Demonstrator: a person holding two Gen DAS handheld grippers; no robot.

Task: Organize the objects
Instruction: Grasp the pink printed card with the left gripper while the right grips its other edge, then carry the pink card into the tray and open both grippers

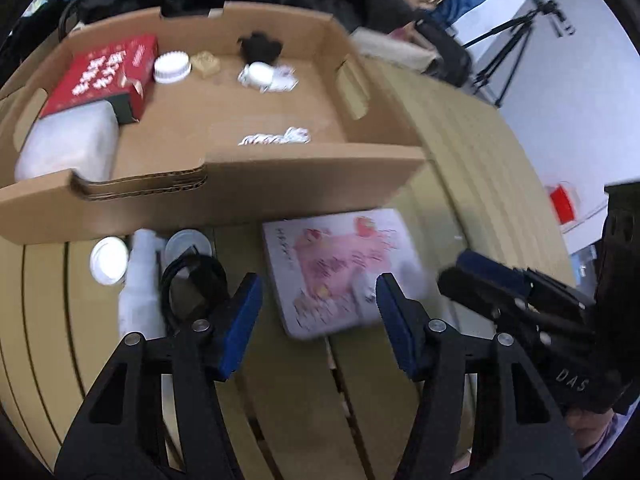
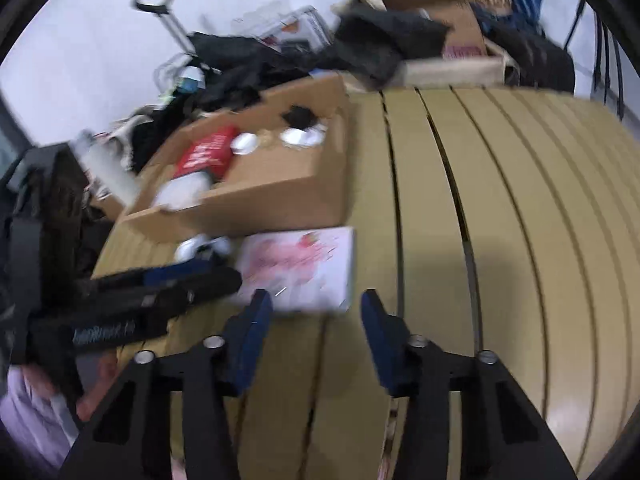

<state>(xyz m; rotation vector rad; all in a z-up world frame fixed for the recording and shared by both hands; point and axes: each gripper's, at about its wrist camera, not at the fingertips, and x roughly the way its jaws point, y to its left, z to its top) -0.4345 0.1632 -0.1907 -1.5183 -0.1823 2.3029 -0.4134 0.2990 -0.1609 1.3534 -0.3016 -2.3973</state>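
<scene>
A pink-and-white flat box [image 1: 340, 268] lies on the slatted tan table in front of an open cardboard box [image 1: 248, 176]. It also shows in the right wrist view [image 2: 300, 268]. My left gripper [image 1: 318, 300] is open and empty, just short of the pink box's near edge. My right gripper [image 2: 316, 312] is open and empty, near the same box's right corner; it also shows in the left wrist view [image 1: 480, 280]. On the table to the left lie a white lid [image 1: 108, 260], a white bottle [image 1: 140, 280], a clear lid [image 1: 188, 242] and a black cable [image 1: 192, 284].
The cardboard box [image 2: 280, 188] holds a red box [image 1: 104, 72], a white packet [image 1: 68, 144], a white cap [image 1: 172, 66], a tan block [image 1: 205, 64] and small white and black items. Black bags and more boxes [image 2: 440, 20] pile up behind. A tripod [image 1: 512, 44] stands at right.
</scene>
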